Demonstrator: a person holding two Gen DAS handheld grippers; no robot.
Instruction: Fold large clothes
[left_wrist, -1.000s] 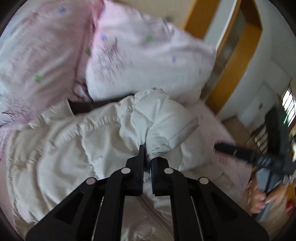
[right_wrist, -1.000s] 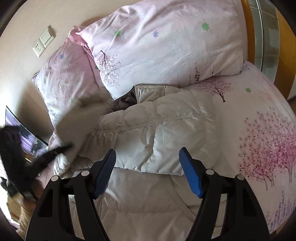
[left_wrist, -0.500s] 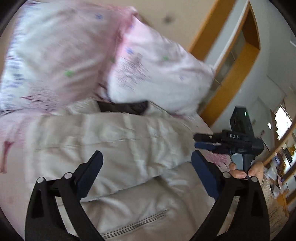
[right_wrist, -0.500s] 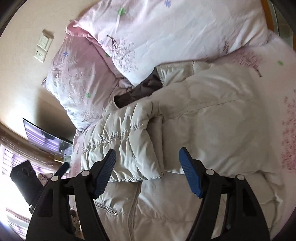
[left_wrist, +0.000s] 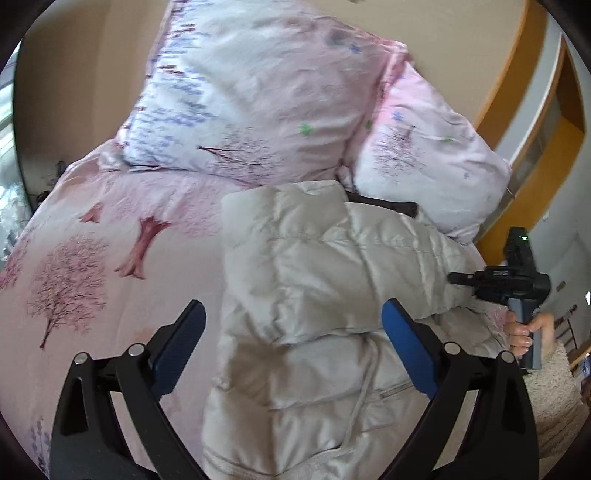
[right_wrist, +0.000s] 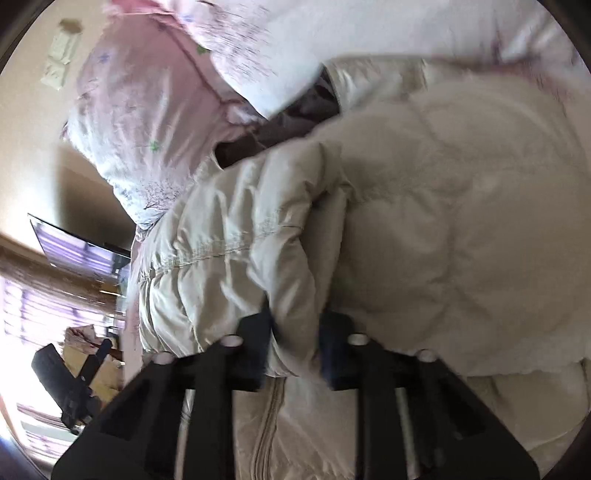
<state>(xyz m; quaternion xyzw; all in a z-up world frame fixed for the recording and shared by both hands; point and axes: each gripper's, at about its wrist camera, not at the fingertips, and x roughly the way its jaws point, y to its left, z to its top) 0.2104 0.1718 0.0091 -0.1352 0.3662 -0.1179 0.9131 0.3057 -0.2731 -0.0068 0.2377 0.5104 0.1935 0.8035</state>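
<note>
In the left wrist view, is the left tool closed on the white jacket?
No, the left tool stands wide open above the white jacket, its blue fingers apart and gripping nothing.

Soft daylight fills both fisheye views, edges curved and vignetted black. The right wrist view is motion-blurred throughout, the puffy cream quilted jacket (right_wrist: 424, 206) overexposed, glare from the bright window (right_wrist: 22, 306) at left. The left wrist view is sharper, its pink tree-print pillows (left_wrist: 258, 96) slightly smeared.
</note>
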